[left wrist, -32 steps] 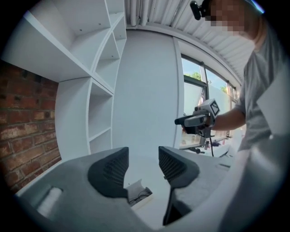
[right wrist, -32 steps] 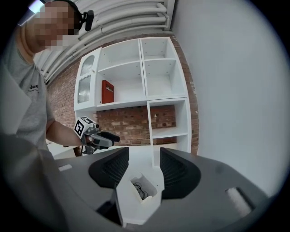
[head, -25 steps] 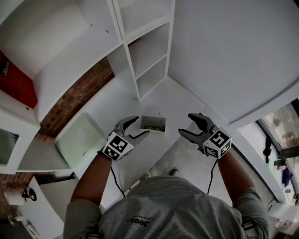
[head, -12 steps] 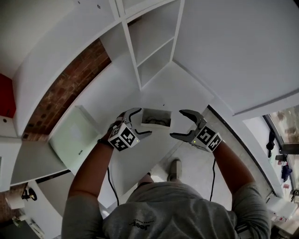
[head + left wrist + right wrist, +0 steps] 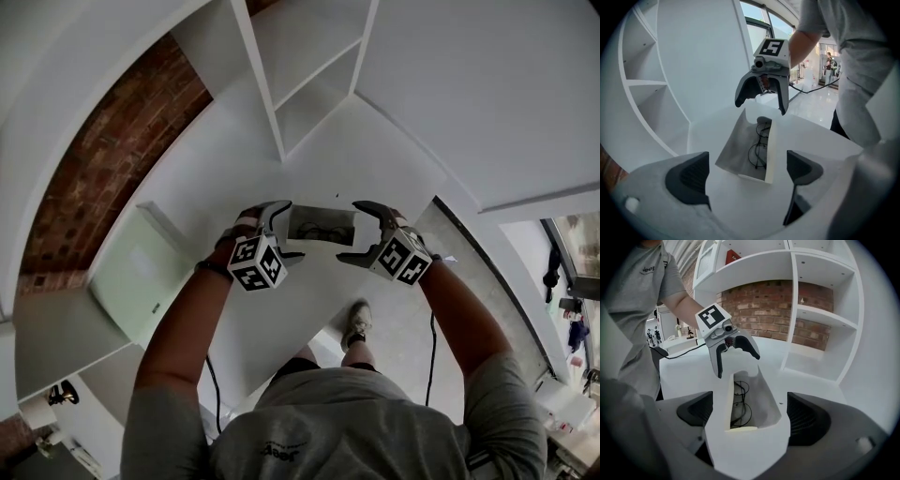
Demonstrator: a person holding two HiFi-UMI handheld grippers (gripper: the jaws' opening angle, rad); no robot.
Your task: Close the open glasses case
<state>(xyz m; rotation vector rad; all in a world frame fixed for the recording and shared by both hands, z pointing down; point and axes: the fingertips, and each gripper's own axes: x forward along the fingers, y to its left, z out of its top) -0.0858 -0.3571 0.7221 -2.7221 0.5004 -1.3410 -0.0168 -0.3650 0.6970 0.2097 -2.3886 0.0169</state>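
Looking down at the big white worktop (image 5: 202,192), I see the glasses case (image 5: 322,226) lying open near the edge on my side, flat on the top.

The left gripper (image 5: 286,230) is at one short end of the case and the right gripper (image 5: 354,232) is at the other. Both sets of jaws are opening wide and hold nothing. No pad touches the case.

Inside the case lie the glasses (image 5: 759,150), with thin dark rims. One long flap (image 5: 771,150) stands up beside them.

I think the good way is to go slow. I would keep one gripper low at its end so the case cannot slide on the smooth top. With the other I would push the flap over the glasses, gently. The glasses must stay tucked in, or the flap could squash them.
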